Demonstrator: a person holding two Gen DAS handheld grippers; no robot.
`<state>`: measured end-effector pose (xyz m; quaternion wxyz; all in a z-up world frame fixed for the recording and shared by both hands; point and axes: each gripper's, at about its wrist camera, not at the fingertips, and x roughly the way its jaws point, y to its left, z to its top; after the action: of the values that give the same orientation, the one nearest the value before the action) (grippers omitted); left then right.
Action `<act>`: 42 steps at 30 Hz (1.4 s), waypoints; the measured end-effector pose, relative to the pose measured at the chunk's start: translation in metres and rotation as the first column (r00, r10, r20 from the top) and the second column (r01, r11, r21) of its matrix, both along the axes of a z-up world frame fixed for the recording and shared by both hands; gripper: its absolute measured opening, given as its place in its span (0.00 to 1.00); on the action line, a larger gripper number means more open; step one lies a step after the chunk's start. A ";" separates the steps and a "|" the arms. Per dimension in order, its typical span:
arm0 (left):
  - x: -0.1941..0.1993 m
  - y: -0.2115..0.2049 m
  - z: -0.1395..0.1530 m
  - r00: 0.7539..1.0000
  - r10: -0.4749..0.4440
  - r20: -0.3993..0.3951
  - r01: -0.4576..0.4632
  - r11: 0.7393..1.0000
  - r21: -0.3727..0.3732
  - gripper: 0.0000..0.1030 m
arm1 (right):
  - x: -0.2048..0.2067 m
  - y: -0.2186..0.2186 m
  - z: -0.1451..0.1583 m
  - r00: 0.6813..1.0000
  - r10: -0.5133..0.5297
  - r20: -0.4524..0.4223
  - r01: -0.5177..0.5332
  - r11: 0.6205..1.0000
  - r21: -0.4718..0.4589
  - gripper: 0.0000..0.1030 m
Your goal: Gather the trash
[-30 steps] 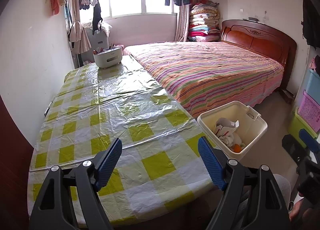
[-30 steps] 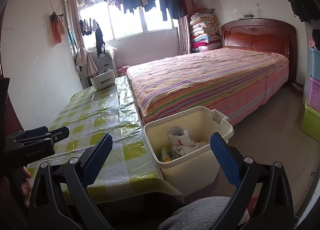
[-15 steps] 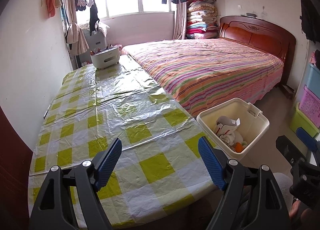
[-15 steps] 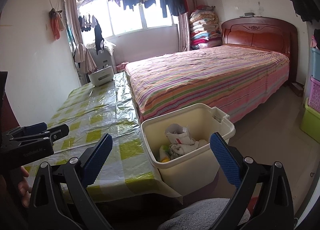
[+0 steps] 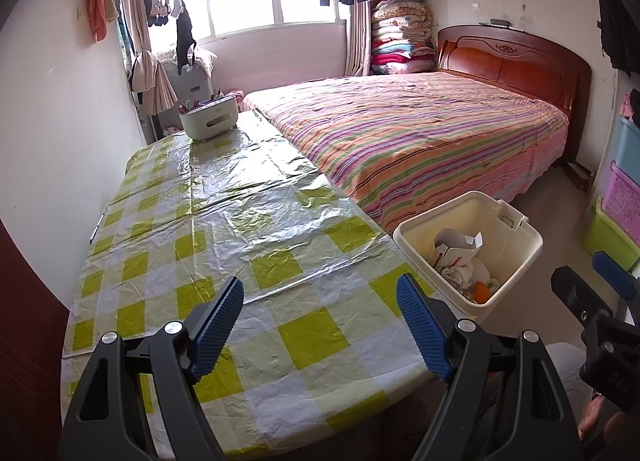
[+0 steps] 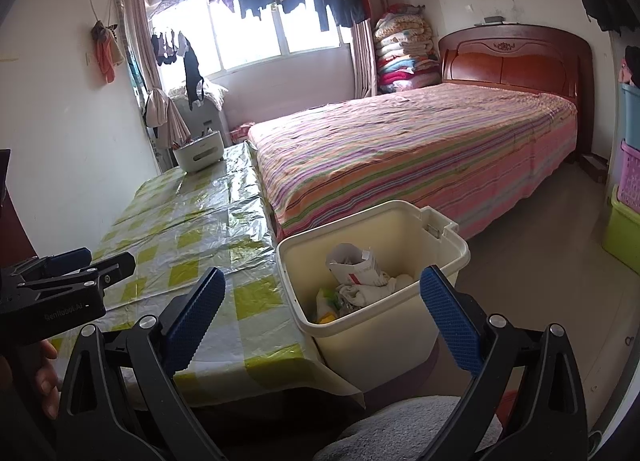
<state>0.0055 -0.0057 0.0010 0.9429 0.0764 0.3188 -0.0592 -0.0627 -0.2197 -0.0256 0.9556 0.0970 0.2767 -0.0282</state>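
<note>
Two blue pads of the left gripper (image 5: pixel 320 321) stand wide apart with nothing between them, above the near end of the table (image 5: pixel 168 229) with its checked plastic cloth. To the right of this gripper, just beside the table edge, stands the bin (image 5: pixel 520 229), and in it lies trash (image 5: pixel 460 261): a torn carton, crumpled paper, something orange. Far ahead on the table sits a white caddy (image 5: pixel 208 121). Beyond the bin is the striped bed (image 5: pixel 420 133). The right gripper (image 5: pixel 600 301) shows at the right edge.

In the right wrist view, the right gripper (image 6: pixel 320 309) is also wide and empty. The bin (image 6: pixel 372 325) is directly ahead between its fingers, touching the table corner. The left gripper (image 6: pixel 72 273) is at the left, over the cloth.
</note>
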 end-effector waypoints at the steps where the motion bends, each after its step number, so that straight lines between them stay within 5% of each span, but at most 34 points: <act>1: 0.000 -0.001 0.000 1.000 0.000 0.000 0.000 1.000 0.001 0.74 | 0.000 0.000 0.000 1.000 -0.002 0.000 0.002 1.000 0.003 0.94; 42: 0.002 -0.012 0.002 0.999 0.014 0.032 -0.017 0.996 0.084 0.75 | -0.001 0.002 0.001 1.000 -0.007 -0.009 0.008 1.000 0.020 0.94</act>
<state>0.0075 -0.0173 0.0035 0.9441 0.1143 0.3070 -0.0372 -0.0638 -0.2178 -0.0249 0.9533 0.1073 0.2809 -0.0295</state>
